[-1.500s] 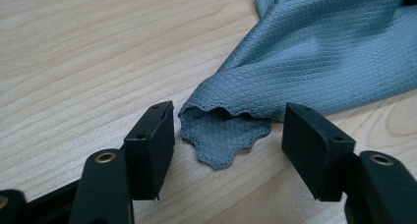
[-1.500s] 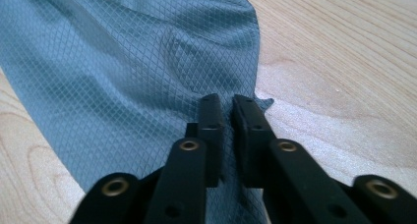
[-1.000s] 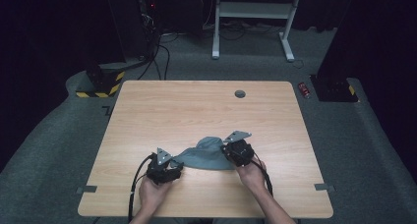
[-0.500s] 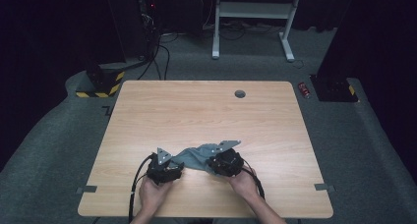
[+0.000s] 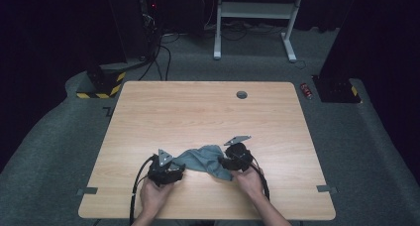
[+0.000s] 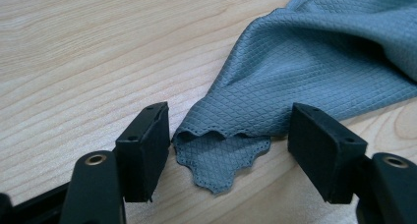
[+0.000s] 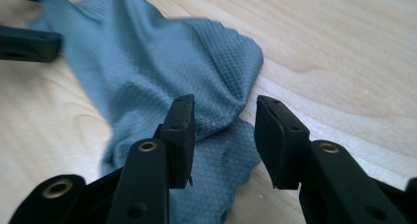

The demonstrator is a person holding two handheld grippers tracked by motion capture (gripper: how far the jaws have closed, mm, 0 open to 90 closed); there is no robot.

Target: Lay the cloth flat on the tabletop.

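A grey-blue quilted cloth (image 5: 204,158) lies crumpled near the front of the wooden table (image 5: 198,112), between my two grippers. My left gripper (image 5: 179,170) rests at the cloth's left end. Its jaws stand wide open around a scalloped, doubled-over corner of the cloth (image 6: 221,150), touching nothing; the left gripper (image 6: 231,135) sits low on the wood. My right gripper (image 5: 224,162) is at the cloth's right end. In its own view the right gripper (image 7: 226,121) is open, with a folded edge of the cloth (image 7: 216,86) lying loose in the gap.
A round cable hole (image 5: 241,94) sits near the table's far edge. On the carpet beyond are a red can (image 5: 307,90), a white desk frame (image 5: 257,10), cables and a yellow-black striped base (image 5: 101,82). Tape marks (image 5: 87,191) flank the table's front corners.
My right gripper swung toward the left and nearer, bunching the cloth, then eased back to the right. The cloth is more gathered than a second ago. The left gripper barely moved.
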